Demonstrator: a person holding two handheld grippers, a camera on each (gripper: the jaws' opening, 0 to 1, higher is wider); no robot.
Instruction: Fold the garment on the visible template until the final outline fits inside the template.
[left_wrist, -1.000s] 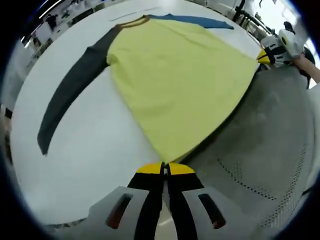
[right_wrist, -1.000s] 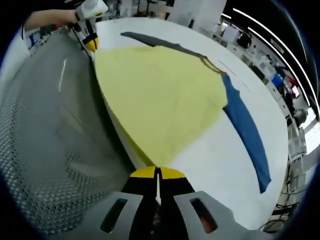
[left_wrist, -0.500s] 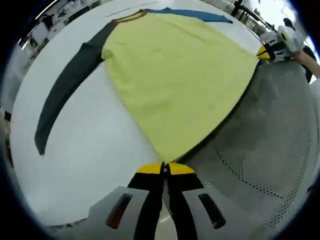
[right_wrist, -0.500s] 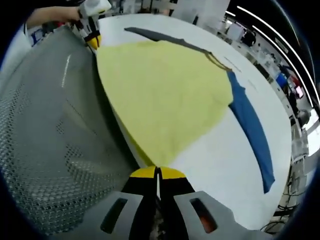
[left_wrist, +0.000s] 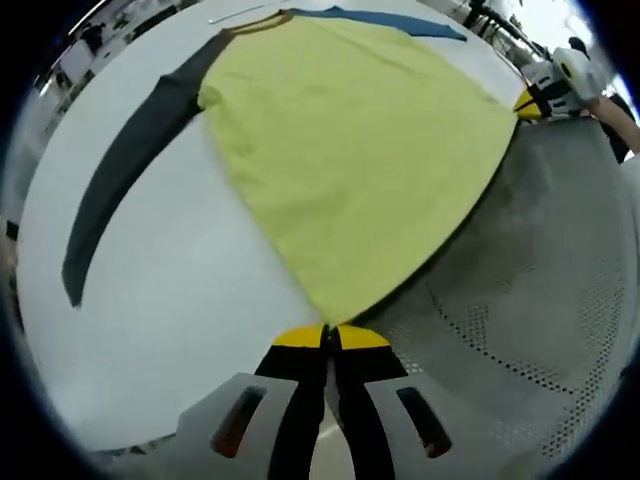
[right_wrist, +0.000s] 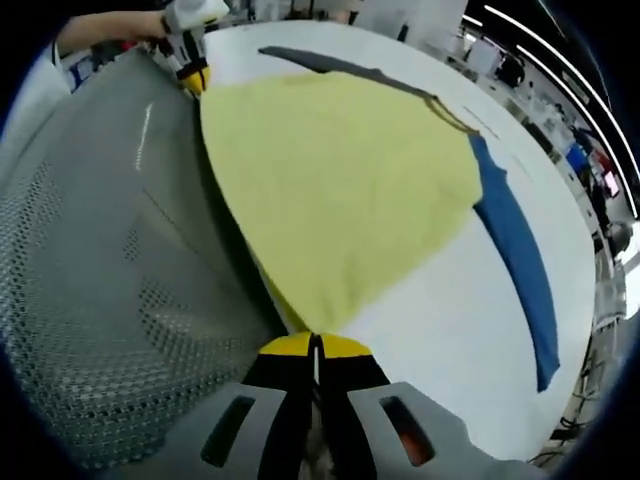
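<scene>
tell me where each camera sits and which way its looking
Left gripper view: rides the left gripper, looking along its shut jaws, which pinch a hem corner of the yellow shirt; dark grey sleeve to picture-left, right gripper at the other corner.
Right gripper view: rides the right gripper, jaws shut on the opposite corner; blue sleeve to picture-right, left gripper and the person's hand at top left.
Shared: the shirt, white table, grey perforated surface, seen from opposite ends of the hem.

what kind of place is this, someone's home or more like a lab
More like a lab or open workshop, probably. The shirt lies on a large white table, long ceiling strip lights run overhead, and more desks with equipment stand behind. Nothing looks domestic.
</scene>
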